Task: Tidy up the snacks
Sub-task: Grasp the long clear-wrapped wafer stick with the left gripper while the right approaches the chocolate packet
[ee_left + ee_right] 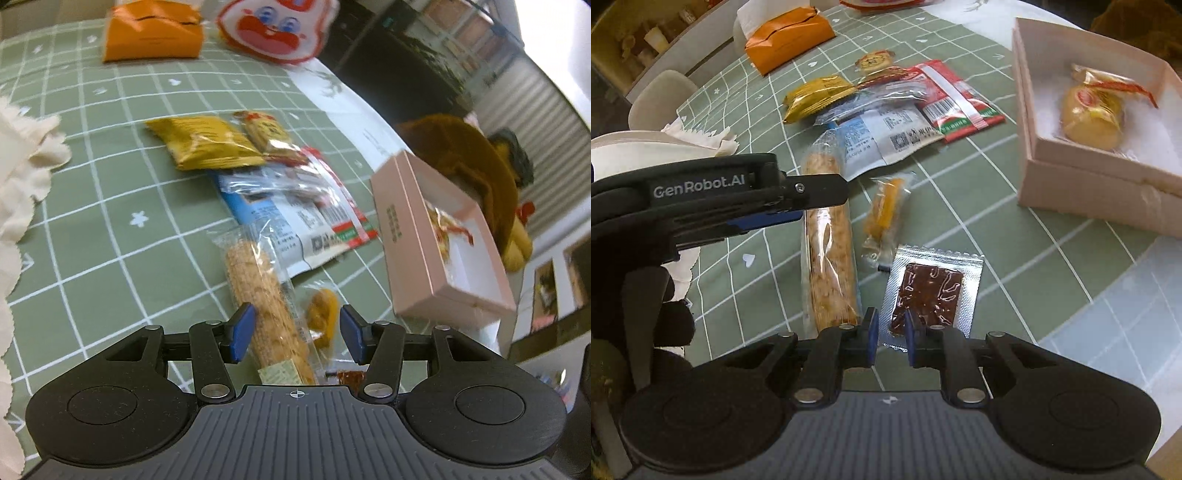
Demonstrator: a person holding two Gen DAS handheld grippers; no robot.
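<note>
Snack packets lie on a green checked tablecloth. A long crispy bar in clear wrap lies under my open left gripper, with a small orange snack beside it. The left gripper also shows in the right wrist view, above the bar. My right gripper is nearly shut and empty, just above a silver packet of dark jerky. The pink box holds one yellow cake. A yellow packet, a white-blue packet and a red packet lie further off.
An orange tissue pack and a red-white cartoon bag sit at the far side. White lace cloth lies at the left. A brown plush toy sits beyond the box. A white chair stands past the table edge.
</note>
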